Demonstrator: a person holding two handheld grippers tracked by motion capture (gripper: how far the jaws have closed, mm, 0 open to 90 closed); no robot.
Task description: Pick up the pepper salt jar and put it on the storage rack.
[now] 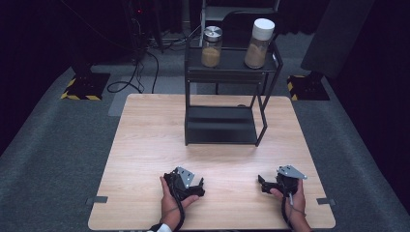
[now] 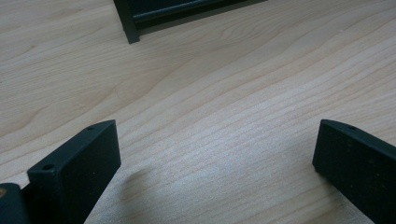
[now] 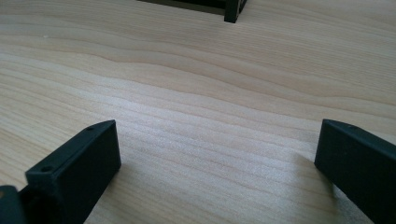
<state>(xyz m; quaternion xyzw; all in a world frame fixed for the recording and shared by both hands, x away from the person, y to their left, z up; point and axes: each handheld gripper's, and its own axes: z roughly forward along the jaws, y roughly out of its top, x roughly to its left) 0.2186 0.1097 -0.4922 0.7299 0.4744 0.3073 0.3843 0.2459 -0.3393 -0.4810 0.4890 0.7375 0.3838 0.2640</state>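
Two jars stand on the top shelf of a black metal rack at the back of the wooden table. The left jar has a silver lid and brown contents. The right jar is taller, with a white lid and tan contents. My left gripper rests near the table's front edge, held in a hand, its jaws wide apart over bare wood. My right gripper lies to its right, also open with nothing between its jaws.
The rack's lower shelf is bare. A rack foot shows ahead of the left gripper and another foot ahead of the right. Cables and stand bases lie on the floor beyond the table.
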